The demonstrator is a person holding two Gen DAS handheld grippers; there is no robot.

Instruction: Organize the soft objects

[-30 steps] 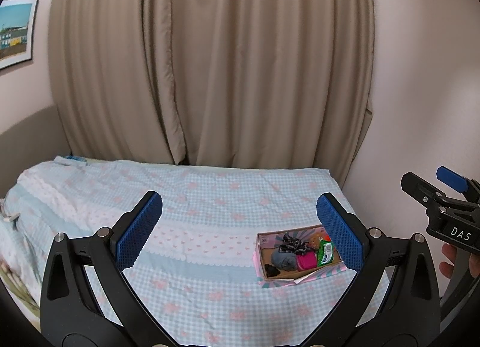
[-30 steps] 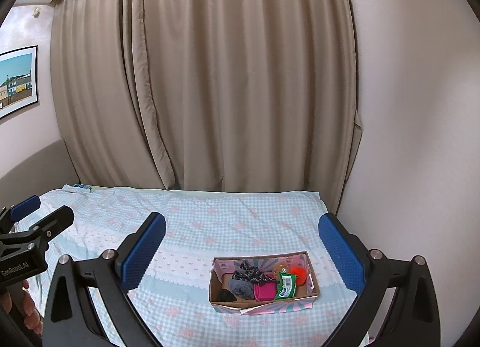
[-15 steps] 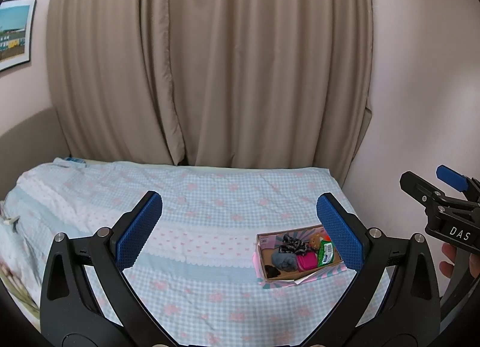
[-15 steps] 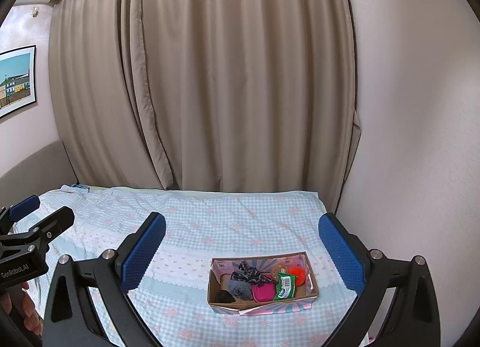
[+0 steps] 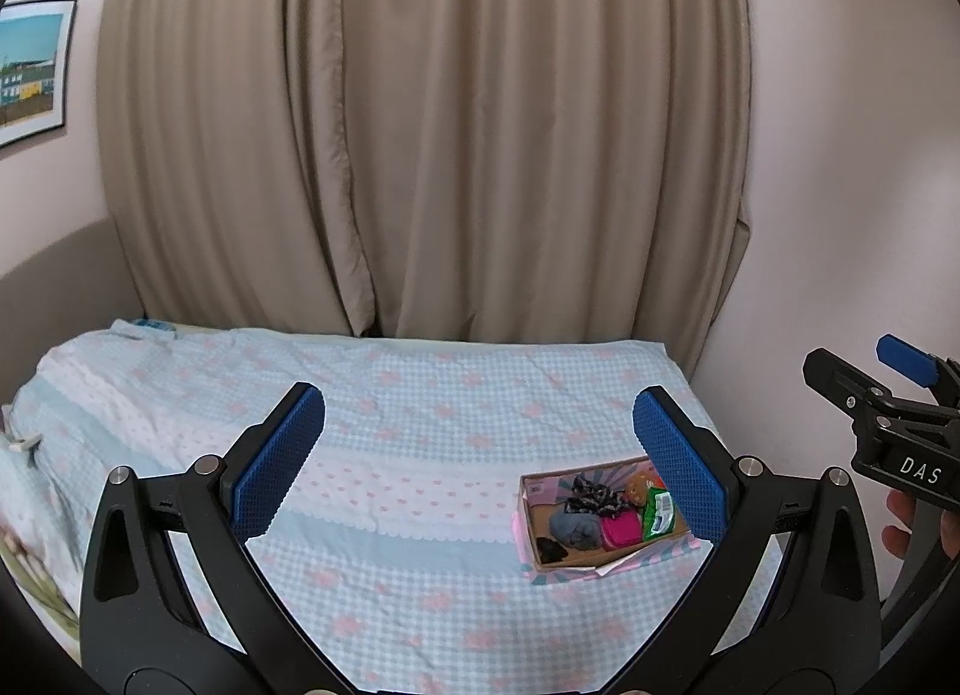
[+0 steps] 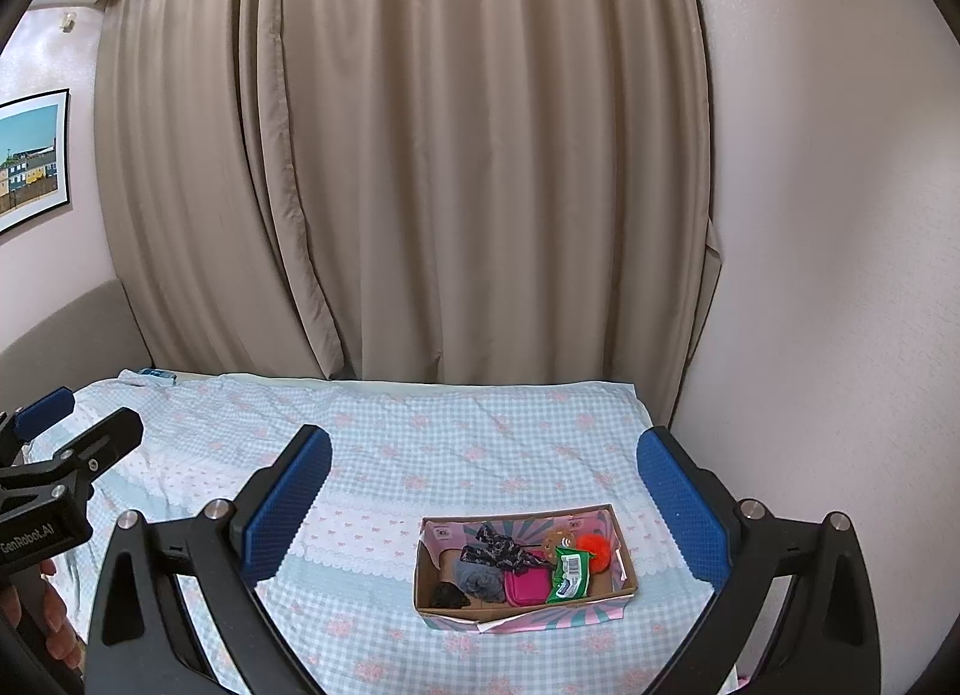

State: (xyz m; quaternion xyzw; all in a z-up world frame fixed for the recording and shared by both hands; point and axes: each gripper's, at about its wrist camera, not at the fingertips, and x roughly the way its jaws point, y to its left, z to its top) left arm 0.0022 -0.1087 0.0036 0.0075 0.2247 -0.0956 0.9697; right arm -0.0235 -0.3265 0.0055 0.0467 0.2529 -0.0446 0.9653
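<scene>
Both wrist views look across a bed point(image 5: 420, 431) covered in a pale blue check sheet with pink motifs. Beige curtains point(image 5: 420, 125) hang behind it; a framed picture point(image 5: 30, 71) is on the wall at left.

Left hand-held gripper point(image 5: 480, 455): blue-padded fingers point(image 5: 276, 455) spread wide apart, nothing between them, held above the bed. It also appears at the left edge of the right wrist view point(image 6: 54, 455), with part of the person's hand below it.

Right hand-held gripper point(image 6: 483, 497): fingers point(image 6: 678, 497) likewise spread wide, holding nothing, raised above the bed. Seen from the side at the right edge of the left wrist view point(image 5: 888, 395).

Cardboard box point(image 6: 522, 614): open-topped, pink-patterned lining, resting on the bed near its right side and the wall, well apart from both grippers. In the right wrist view it lies between the spread fingers, lower centre.

Box contents, packed touching one another:
- black patterned fabric piece point(image 6: 498, 551), toward the back
- grey soft item point(image 6: 480, 584)
- small black item point(image 6: 450, 596), front left corner
- pink pouch point(image 6: 528, 587), centre
- green packet point(image 6: 570, 575), tilted, beside the pouch
- orange fuzzy ball point(image 6: 597, 551), right rear
- tan round item point(image 6: 555, 542), partly hidden; identity not clear
</scene>
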